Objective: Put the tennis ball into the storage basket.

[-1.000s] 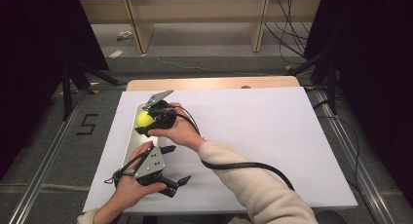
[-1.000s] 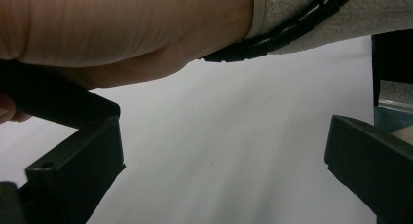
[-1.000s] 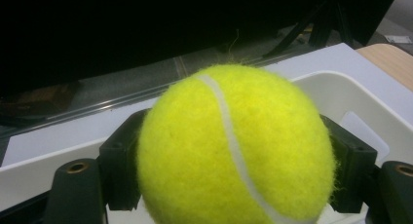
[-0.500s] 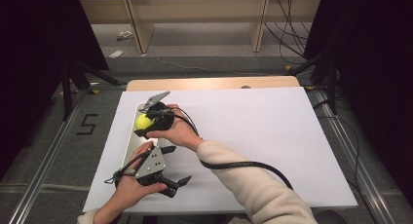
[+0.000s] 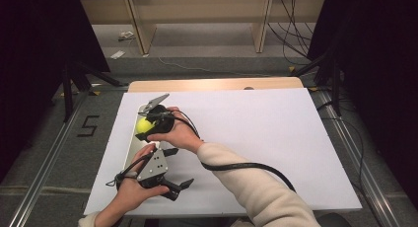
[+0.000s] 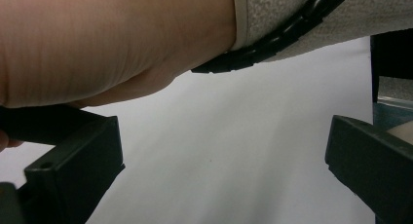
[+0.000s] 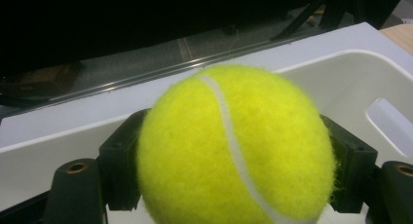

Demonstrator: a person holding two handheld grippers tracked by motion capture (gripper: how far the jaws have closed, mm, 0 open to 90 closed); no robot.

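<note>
Little had shifted since the moment before: the right gripper (image 5: 148,122) with its ball had stayed over the tray, and the left gripper (image 5: 173,173) had kept to the near edge of the board; if anything moved, it was too slight to tell.

Between the right gripper's black jaws sat a yellow tennis ball (image 7: 234,148), pinched from both sides, its white seam curving down the front; the pads pressed into the felt left and right, so the jaws were closed on it and nothing else. Just behind and below the ball lay a pale tray (image 7: 341,83), its rounded rim and a slot handle plain in the right gripper view; from above, the ball (image 5: 144,126) hung over the far end of that long tray (image 5: 132,153), which ran along the left edge of the white board (image 5: 276,138); whether the ball touched the tray floor I could not tell.

The left gripper's jaws stood wide apart, holding nothing; in its own view the bare white board showed between them, and the person's right forearm (image 6: 117,44) and cream sleeve (image 6: 316,24) crossed above, a black cable (image 6: 272,44) trailing along the cuff.
</note>
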